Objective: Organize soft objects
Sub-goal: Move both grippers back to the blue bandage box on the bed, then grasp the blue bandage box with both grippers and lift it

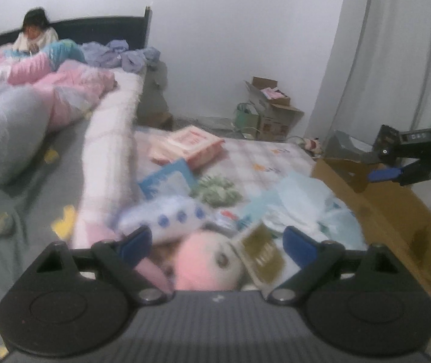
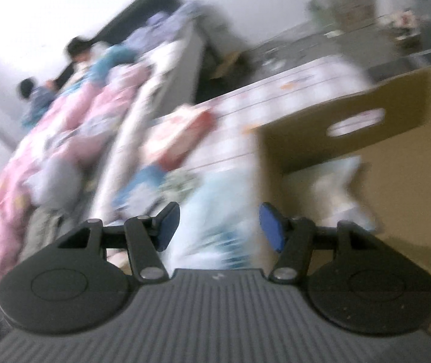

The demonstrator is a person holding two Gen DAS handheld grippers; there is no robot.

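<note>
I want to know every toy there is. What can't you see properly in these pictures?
- Pink plush toy, left wrist view: lower part hidden behind the left gripper.
- Things inside the cardboard box, right wrist view: smeared by motion blur.
- Pile of soft things past the right gripper: too blurred to name.

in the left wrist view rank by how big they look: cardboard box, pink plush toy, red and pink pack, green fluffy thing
1. cardboard box, largest by far
2. pink plush toy, though it sits right at the camera, which inflates it
3. red and pink pack
4. green fluffy thing, smallest

The toy against the pack is unsure because of nearness.
</note>
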